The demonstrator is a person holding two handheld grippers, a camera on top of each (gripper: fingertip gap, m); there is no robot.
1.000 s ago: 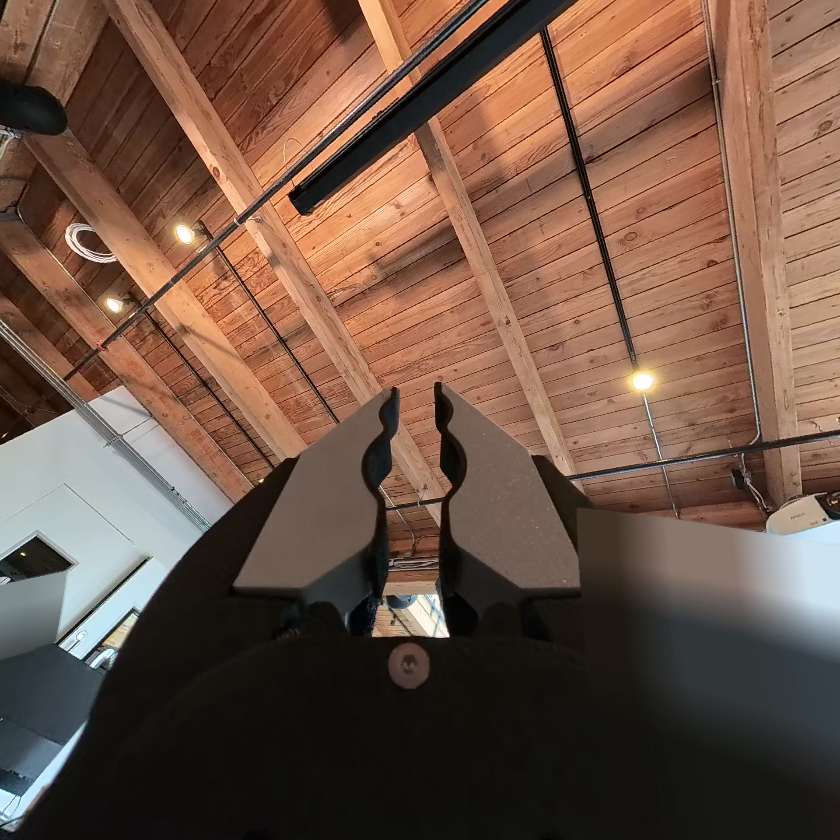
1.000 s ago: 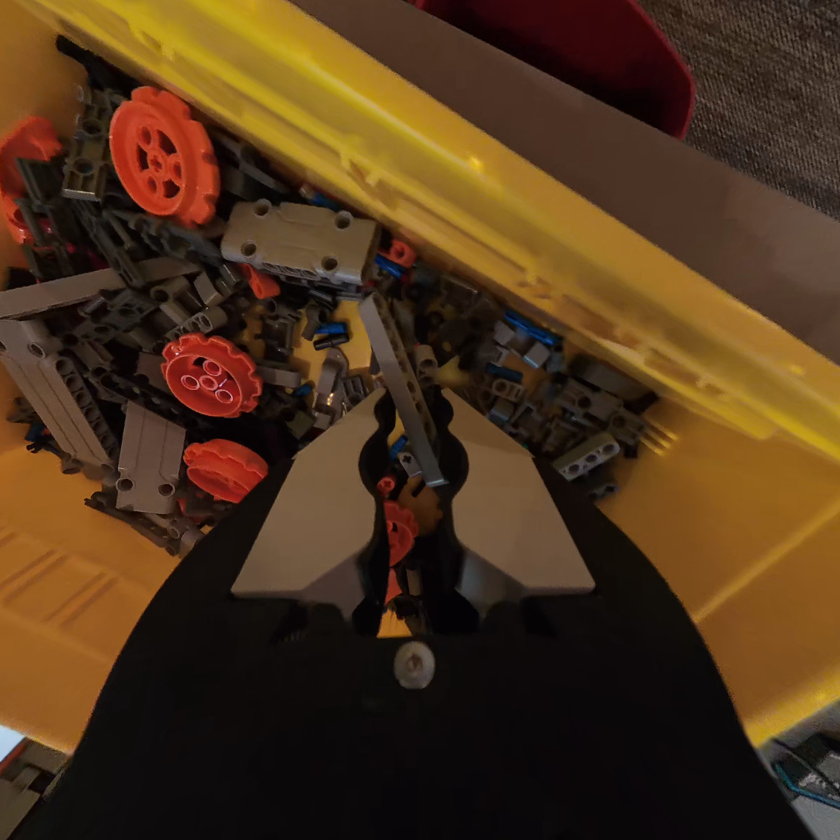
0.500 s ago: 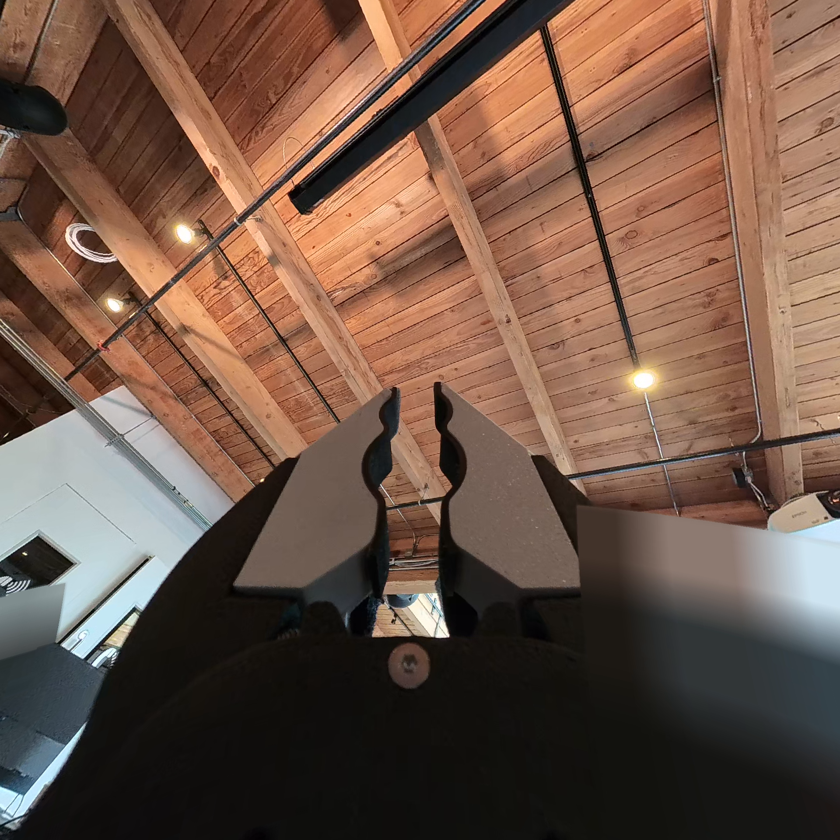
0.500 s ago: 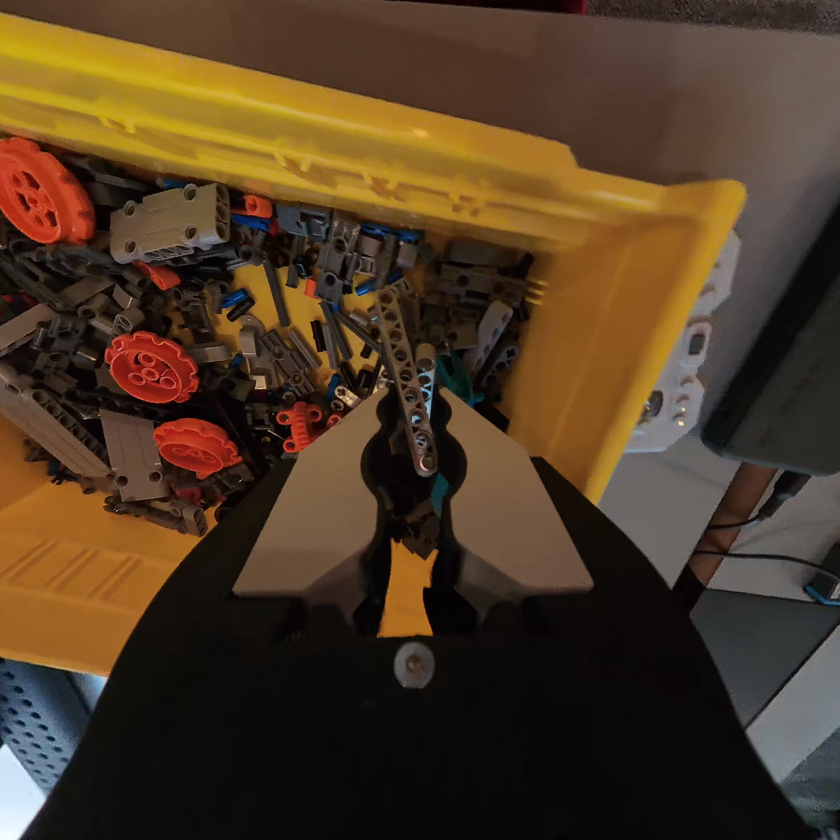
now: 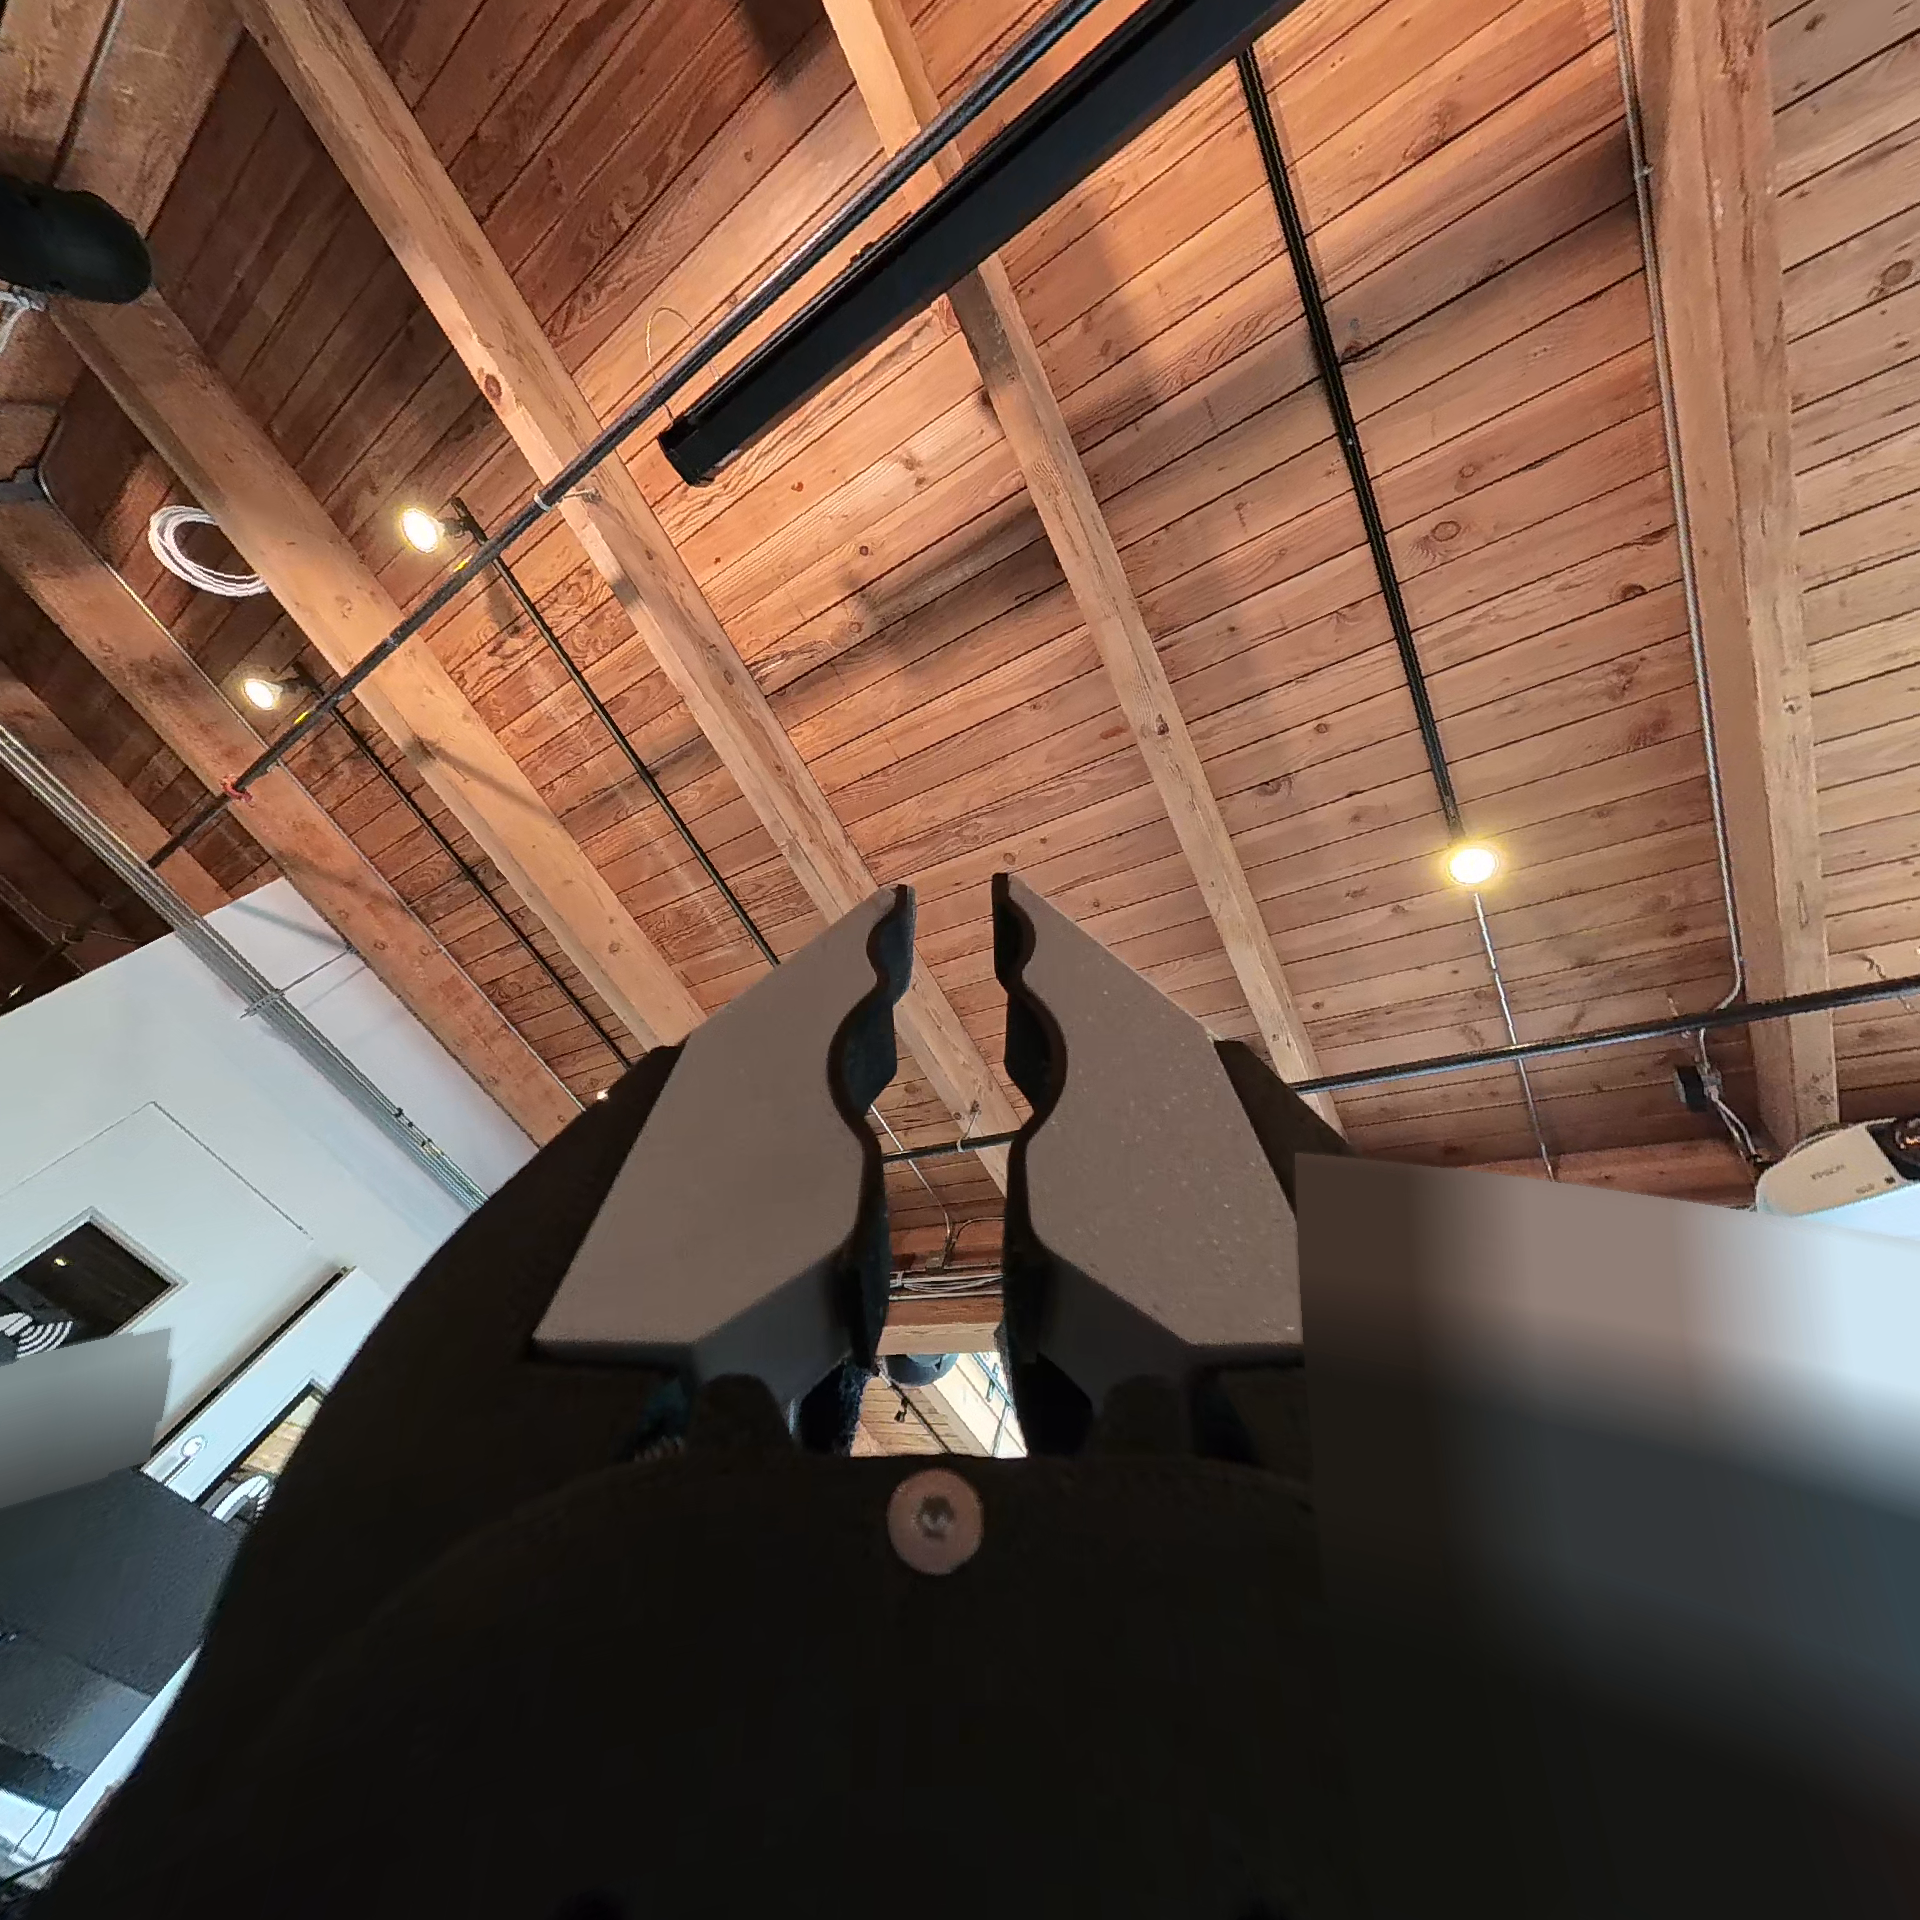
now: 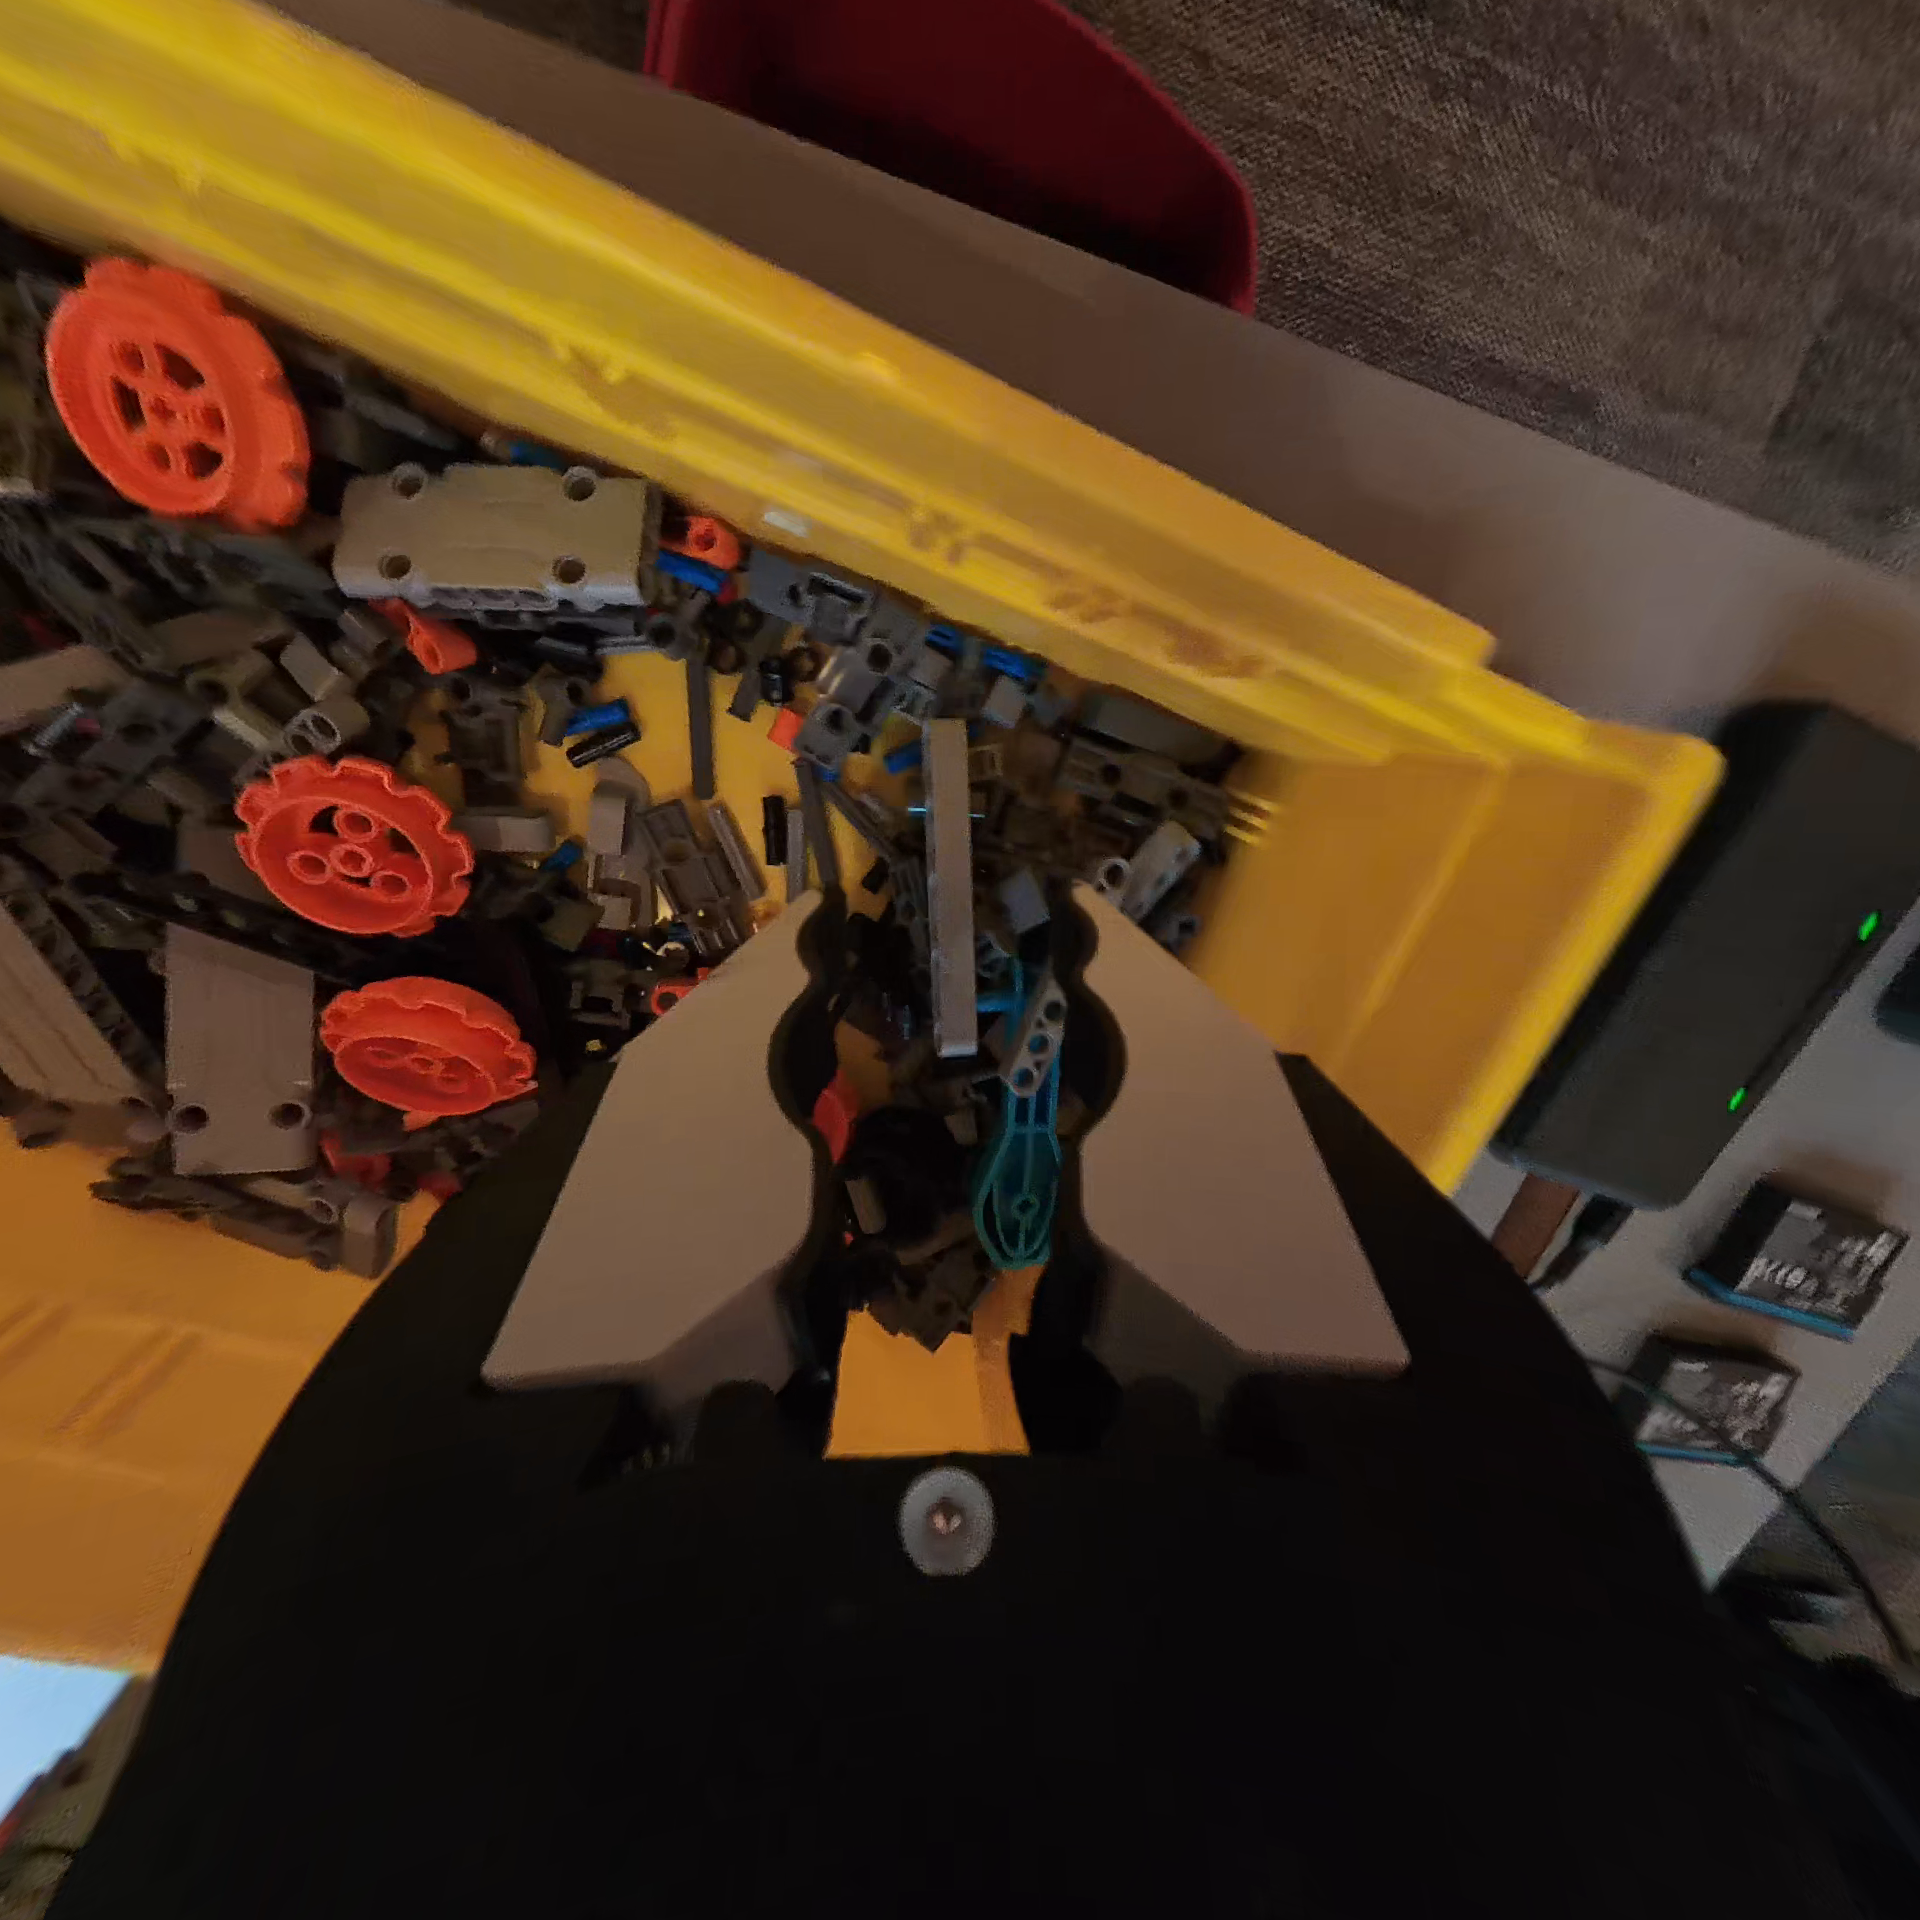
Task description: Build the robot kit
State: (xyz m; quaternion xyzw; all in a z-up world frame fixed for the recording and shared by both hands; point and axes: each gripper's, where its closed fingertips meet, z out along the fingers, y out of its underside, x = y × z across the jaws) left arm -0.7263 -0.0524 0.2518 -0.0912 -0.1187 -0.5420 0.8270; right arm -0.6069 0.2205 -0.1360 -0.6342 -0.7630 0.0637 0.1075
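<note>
Two grippers: the left gripper (image 5: pixel 951 904) is pointing at the wooden ceiling (image 5: pixel 1039 571), fingers narrowly parted, empty; the right gripper (image 6: pixel 948 904) is hovering spread over a grey beam (image 6: pixel 948 883) in the yellow bin (image 6: pixel 831 416) at frame centre.

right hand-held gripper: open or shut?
Open. The right hand-held gripper shows a wide gap between its fingers, over loose parts in the yellow bin; nothing clamped.

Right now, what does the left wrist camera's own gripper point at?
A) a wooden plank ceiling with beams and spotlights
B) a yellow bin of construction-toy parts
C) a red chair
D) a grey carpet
A: in the left wrist view the left gripper points up at the wooden plank ceiling, its jaws a narrow gap apart with nothing between them; the yellow bin shows only in the right wrist view.
</note>
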